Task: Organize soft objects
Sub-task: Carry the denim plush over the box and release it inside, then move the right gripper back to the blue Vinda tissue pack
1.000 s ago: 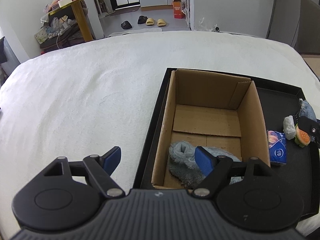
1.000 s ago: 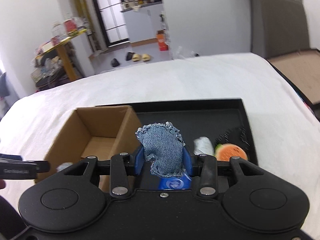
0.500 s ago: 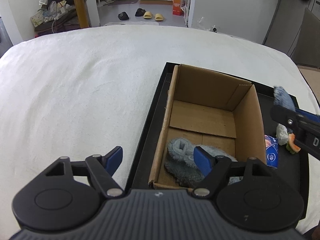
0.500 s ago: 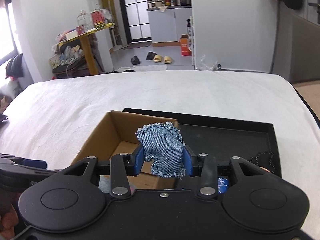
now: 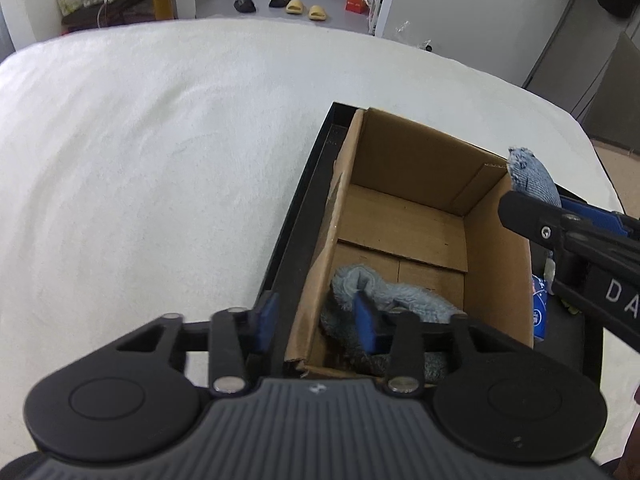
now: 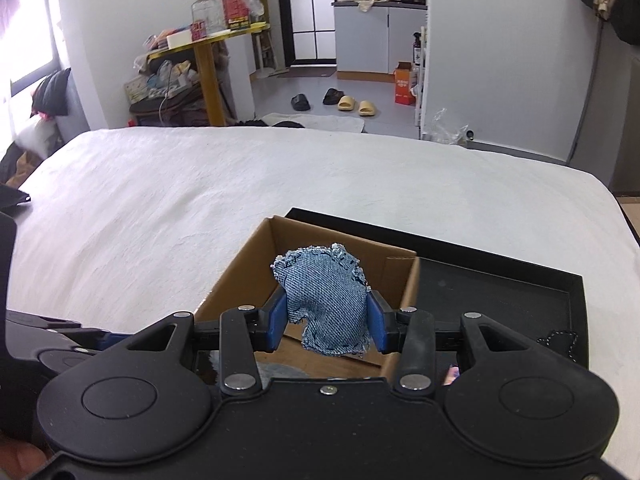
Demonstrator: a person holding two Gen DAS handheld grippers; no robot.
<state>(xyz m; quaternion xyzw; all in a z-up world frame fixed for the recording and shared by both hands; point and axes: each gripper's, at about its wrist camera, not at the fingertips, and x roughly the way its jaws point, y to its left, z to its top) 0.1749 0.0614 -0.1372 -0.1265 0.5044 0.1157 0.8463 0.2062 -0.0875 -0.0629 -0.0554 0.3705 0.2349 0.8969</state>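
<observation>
While clamped on denim pouch [image 6: 326, 300] — right hand-held gripper [image 6: 327, 322] above cardboard box [image 5: 496, 264]; left hand-held gripper [image 5: 316, 322] agape.

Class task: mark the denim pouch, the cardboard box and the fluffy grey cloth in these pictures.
denim pouch [image 6: 326, 300]: right wrist view, middle of the denim face.
cardboard box [image 5: 404, 226]: left wrist view, bare floor flap inside.
fluffy grey cloth [image 5: 416, 300]: left wrist view, top of the pile in the box.

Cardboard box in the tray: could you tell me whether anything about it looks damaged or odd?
The cardboard box has a torn, ragged left rim near its far corner. Otherwise nothing stands out; a fluffy grey-blue cloth lies inside.
</observation>
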